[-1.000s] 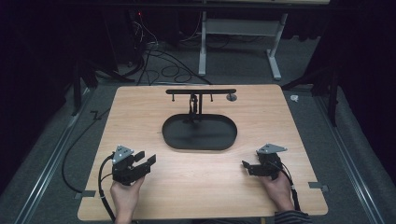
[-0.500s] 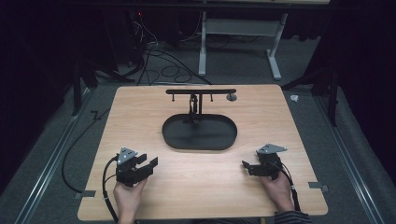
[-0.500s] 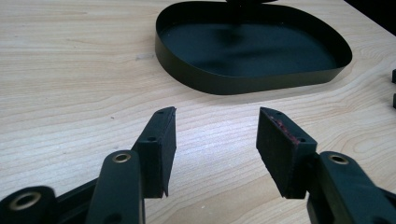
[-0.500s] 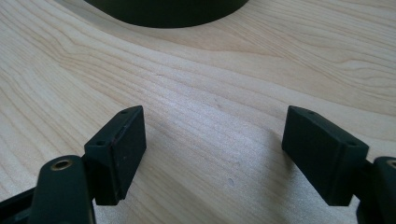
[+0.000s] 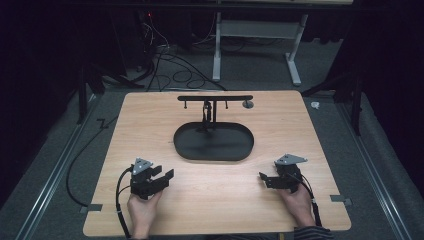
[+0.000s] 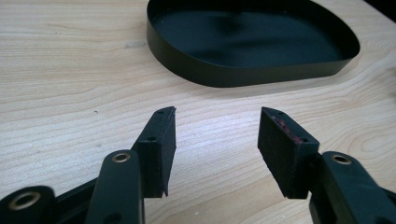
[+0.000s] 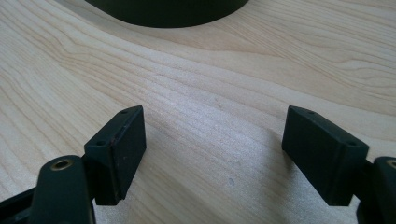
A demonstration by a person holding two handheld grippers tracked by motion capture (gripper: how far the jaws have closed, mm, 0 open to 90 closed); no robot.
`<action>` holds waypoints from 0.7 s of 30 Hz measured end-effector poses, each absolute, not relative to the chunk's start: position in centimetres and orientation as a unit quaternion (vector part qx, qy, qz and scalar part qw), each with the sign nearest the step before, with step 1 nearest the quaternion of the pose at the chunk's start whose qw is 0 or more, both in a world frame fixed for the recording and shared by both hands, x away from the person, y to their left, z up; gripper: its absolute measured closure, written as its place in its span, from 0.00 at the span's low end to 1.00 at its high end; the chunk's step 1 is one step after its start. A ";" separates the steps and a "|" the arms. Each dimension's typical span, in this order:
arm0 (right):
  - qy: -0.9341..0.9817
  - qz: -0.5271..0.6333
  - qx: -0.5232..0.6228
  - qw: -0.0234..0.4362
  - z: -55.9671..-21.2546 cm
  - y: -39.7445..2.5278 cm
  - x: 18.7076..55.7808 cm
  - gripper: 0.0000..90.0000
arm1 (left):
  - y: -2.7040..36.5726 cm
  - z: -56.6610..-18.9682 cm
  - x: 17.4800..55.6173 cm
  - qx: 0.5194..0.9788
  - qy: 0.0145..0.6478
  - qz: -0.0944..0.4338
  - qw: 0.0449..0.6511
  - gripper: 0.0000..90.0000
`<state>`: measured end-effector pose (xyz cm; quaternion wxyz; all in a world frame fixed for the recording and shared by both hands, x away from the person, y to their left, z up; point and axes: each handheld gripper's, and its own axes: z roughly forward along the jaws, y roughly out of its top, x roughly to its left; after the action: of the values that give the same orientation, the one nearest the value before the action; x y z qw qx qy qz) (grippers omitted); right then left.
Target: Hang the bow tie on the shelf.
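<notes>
A black oval tray [image 5: 235, 152] lies empty at the middle of the wooden table, with a black T-shaped stand [image 5: 215, 98] rising from its far edge. My left gripper [image 5: 165, 173] is held low over the table near the front left, open and empty, pointing toward the tray. In the left gripper view the open gripper [image 6: 217, 135] frames bare wood, and the tray wall [image 6: 243, 74] lies just ahead. My right gripper [image 5: 263, 179] sits at the front right, open with nothing in it. The right gripper [image 7: 212, 140] stands wide over bare wood, with the tray's rim [image 7: 168, 14] at the top.
A small grey disc [image 5: 247, 104] lies on the table beside the stand's right end. The table edge [image 5: 215, 233] runs just behind both hands. Cables [image 5: 165, 60] and a white desk frame [image 5: 255, 35] are on the floor beyond the table.
My left gripper has shifted slightly to the right. The right gripper has stayed in place.
</notes>
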<state>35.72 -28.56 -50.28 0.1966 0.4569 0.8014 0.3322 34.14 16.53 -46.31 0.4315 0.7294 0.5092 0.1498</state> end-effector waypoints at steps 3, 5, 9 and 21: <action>0.802 0.332 0.456 0.197 -50.3 -28.6 35.7 0.25 | 16.3 -46.5 34.3 0.730 0.509 0.150 0.430 0.53; 0.802 0.332 0.457 0.197 -50.3 -28.6 35.7 0.25 | 16.1 -46.5 34.3 0.733 0.507 0.149 0.428 0.53; 0.802 0.332 0.457 0.196 -50.3 -28.6 35.7 0.25 | 15.7 -46.8 34.6 0.738 0.504 0.151 0.422 0.52; 0.801 0.332 0.457 0.197 -50.3 -28.6 35.7 0.25 | 14.9 -47.9 35.2 0.744 0.503 0.153 0.412 0.52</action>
<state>35.72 -28.56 -50.28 0.1966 0.4568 0.8015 0.3322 35.17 14.89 -47.87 0.4125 0.7436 0.5034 0.1533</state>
